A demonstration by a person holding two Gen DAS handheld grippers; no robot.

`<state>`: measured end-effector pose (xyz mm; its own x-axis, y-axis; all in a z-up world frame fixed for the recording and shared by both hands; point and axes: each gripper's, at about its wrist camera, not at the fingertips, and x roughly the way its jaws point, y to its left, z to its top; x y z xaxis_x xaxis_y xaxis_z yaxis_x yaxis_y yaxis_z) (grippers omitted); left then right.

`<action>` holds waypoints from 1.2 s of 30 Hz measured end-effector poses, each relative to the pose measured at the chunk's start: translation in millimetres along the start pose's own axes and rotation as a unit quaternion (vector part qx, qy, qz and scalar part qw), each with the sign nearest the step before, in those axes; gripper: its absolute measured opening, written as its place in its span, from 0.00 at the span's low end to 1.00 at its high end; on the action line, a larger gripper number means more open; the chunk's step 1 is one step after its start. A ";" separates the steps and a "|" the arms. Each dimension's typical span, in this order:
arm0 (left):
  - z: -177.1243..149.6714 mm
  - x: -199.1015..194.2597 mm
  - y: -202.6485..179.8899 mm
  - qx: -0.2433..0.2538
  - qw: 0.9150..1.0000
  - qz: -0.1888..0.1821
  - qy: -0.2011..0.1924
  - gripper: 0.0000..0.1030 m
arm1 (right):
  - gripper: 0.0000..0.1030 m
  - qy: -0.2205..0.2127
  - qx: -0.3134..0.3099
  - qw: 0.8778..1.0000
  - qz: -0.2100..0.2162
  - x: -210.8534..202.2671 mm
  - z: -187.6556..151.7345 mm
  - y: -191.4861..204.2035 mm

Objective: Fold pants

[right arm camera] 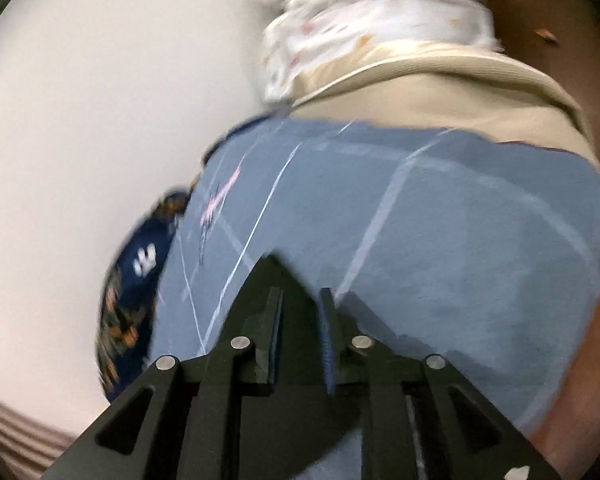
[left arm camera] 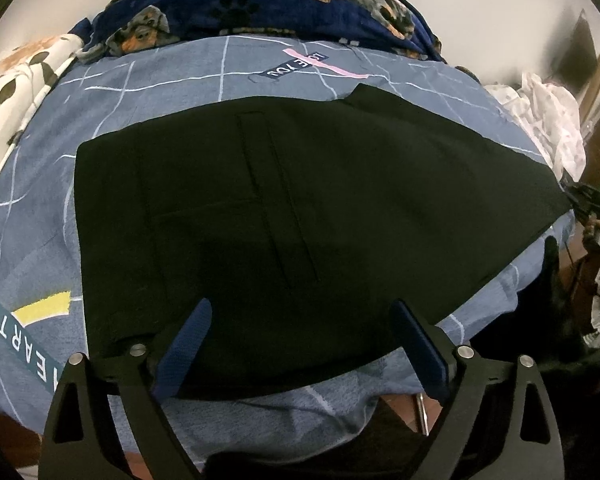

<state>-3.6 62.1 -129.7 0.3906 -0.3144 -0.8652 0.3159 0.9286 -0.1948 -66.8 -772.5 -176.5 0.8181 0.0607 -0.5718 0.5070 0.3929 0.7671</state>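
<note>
Black pants (left arm camera: 284, 200) lie spread flat on the blue bedsheet (left arm camera: 40, 216), waist end at the left, legs running right to the bed's edge. My left gripper (left arm camera: 302, 312) is open above the near edge of the pants, blue pads wide apart, holding nothing. In the right wrist view my right gripper (right arm camera: 300, 300) is shut on a peak of black pants fabric (right arm camera: 274, 274) pinched between its fingers, lifted over the sheet (right arm camera: 460, 220). The right gripper also shows in the left wrist view (left arm camera: 590, 196), at the far right corner of the pants.
A navy dog-print blanket (left arm camera: 280, 4) is bunched at the back of the bed. A white patterned cloth (left arm camera: 548, 116) lies at the right, a floral pillow (left arm camera: 16, 80) at the left. The beige mattress edge (right arm camera: 440, 80) and brown floor (right arm camera: 580, 400) lie beyond.
</note>
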 end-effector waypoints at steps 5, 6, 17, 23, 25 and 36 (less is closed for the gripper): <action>0.4 1.9 -1.6 0.004 1.000 0.004 0.002 0.93 | 0.30 -0.010 0.039 0.999 0.027 -27.4 -2.9 -29.5; 0.5 2.0 -1.9 0.004 1.000 0.003 0.002 0.93 | 0.32 -0.001 0.038 0.999 0.028 -30.7 -4.9 -35.3; 1.3 2.4 -0.4 -0.009 1.000 -0.005 -0.003 0.95 | 0.45 0.049 0.004 0.996 0.077 -21.2 -34.2 -18.8; 0.6 1.9 -0.3 -0.012 1.000 -0.004 -0.005 0.95 | 0.50 0.065 0.014 0.994 0.092 -11.7 -42.5 -11.7; 0.5 1.2 0.2 -0.015 1.000 -0.008 -0.005 0.95 | 0.49 0.059 0.019 0.995 0.079 -15.2 -43.1 -11.5; -0.1 2.3 -0.8 -0.005 1.000 -0.004 -0.010 0.97 | 0.55 0.084 0.014 0.994 0.068 -3.8 -47.0 4.0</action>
<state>-3.1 60.7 -131.5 0.4056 -0.3260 -0.8540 0.3102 0.9279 -0.2068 -80.6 -728.1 -184.9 0.8242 0.2644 -0.5009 0.4039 0.3454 0.8471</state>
